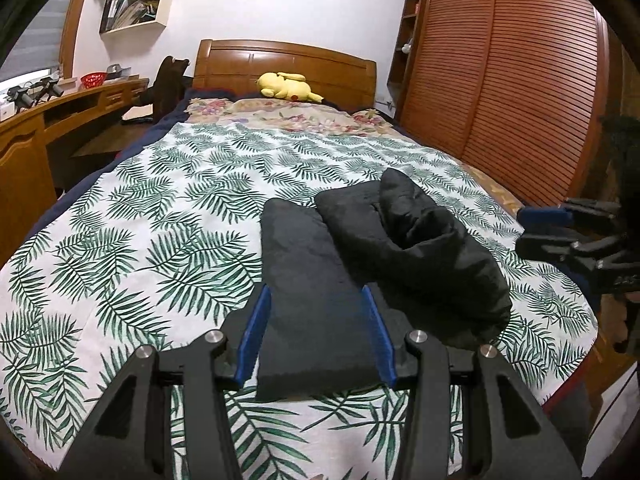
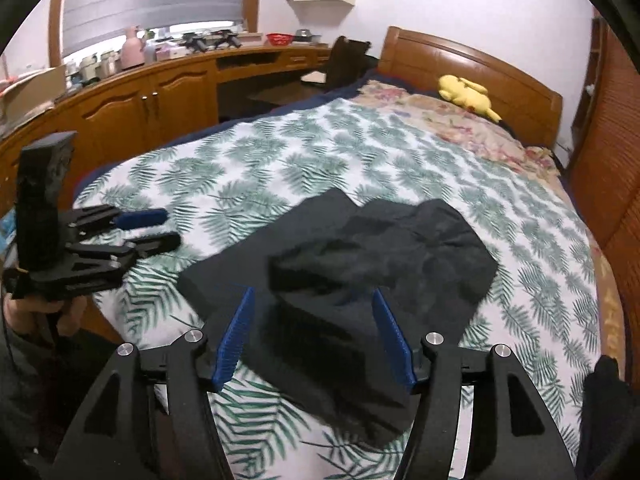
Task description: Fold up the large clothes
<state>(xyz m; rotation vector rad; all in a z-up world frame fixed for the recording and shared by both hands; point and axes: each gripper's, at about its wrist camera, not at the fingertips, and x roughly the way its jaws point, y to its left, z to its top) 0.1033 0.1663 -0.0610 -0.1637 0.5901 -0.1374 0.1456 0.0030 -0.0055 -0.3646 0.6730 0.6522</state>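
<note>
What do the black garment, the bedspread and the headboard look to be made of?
Black garment: a soft, matte, thickish fabric, perhaps fleece or heavy knit; it slumps in rounded folds with no sheen.
Bedspread: thin printed woven cloth, likely cotton; flat, with a green leaf pattern on white.
Headboard: varnished wood; orange-brown with glossy highlights.

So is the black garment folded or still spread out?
Partly folded: the black garment lies in a narrow strip, with one bunched end piled on top.

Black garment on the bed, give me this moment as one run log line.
black garment: partly folded, on bed | left tool: open, nothing gripped | right tool: open, nothing gripped
</note>
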